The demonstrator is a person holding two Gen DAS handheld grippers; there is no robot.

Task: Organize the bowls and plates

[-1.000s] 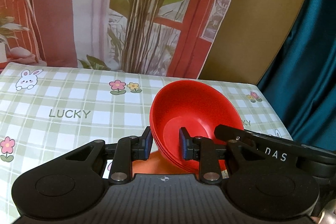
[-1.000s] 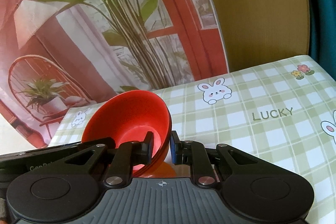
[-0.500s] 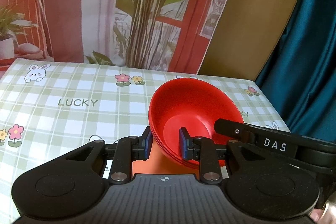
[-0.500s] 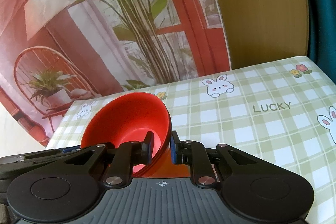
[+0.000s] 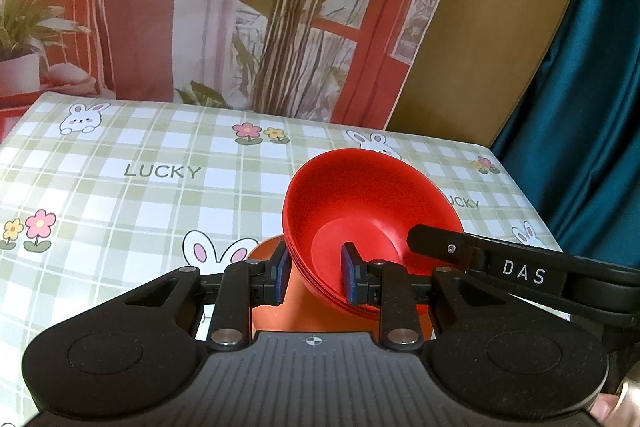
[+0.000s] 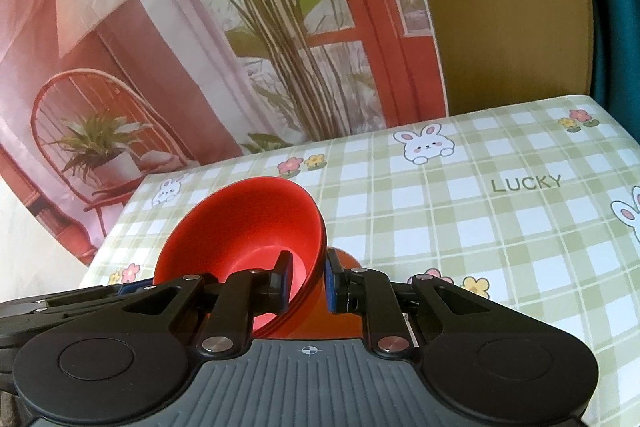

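A stack of nested red bowls [image 5: 360, 199] is held between both grippers above the table. My left gripper [image 5: 314, 277] is shut on the stack's left rim. My right gripper [image 6: 306, 281] is shut on the opposite rim of the same stack [image 6: 248, 227]; its finger shows in the left wrist view [image 5: 500, 263]. An orange plate [image 5: 276, 307] lies under the stack, mostly hidden; a part of it shows in the right wrist view [image 6: 316, 319].
The table has a green checked cloth [image 5: 160, 195] with rabbits, flowers and the word LUCKY. A printed backdrop [image 5: 240, 7] stands behind the far edge. A teal curtain [image 5: 580, 107] hangs at the right, beyond the table's right edge.
Both grippers have risen with the red bowls, so more tablecloth shows and the table looks farther below. The grip on the stack is the same.
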